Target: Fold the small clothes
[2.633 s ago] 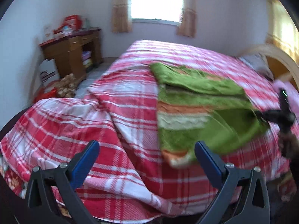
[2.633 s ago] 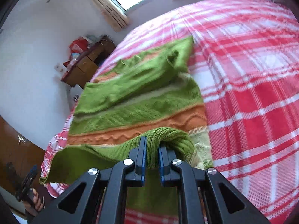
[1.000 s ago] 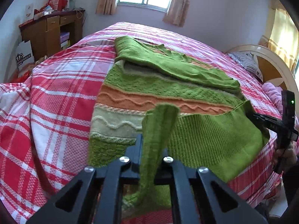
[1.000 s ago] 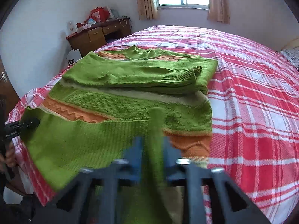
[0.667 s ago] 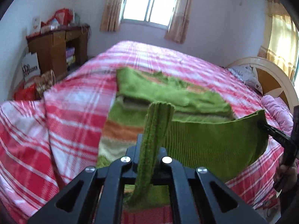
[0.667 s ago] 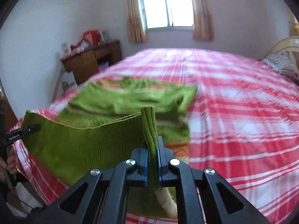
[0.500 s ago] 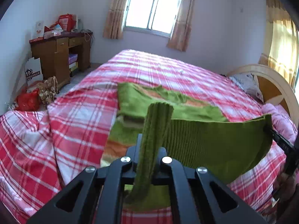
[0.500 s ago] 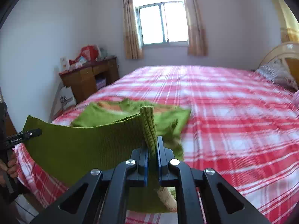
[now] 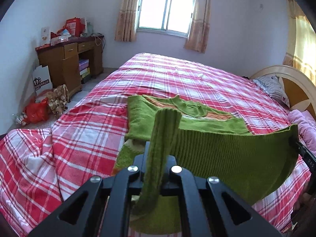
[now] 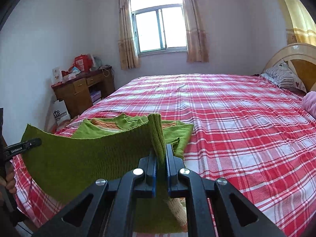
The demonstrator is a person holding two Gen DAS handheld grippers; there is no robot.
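While its far half lies folded on the plaid bedspread, the green sweater has its ribbed hem lifted taut between both tools. The left gripper pinches one hem corner and the right gripper pinches the other, jaws pressed together on knit. From the right wrist view, open bedspread runs from 12 to 3 o'clock, a wooden desk stands at 10, and the headboard at 2.

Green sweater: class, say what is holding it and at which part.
Both grippers hold the green sweater by its ribbed bottom hem: the left gripper at one corner, the right gripper at the other, the hem stretched between them.
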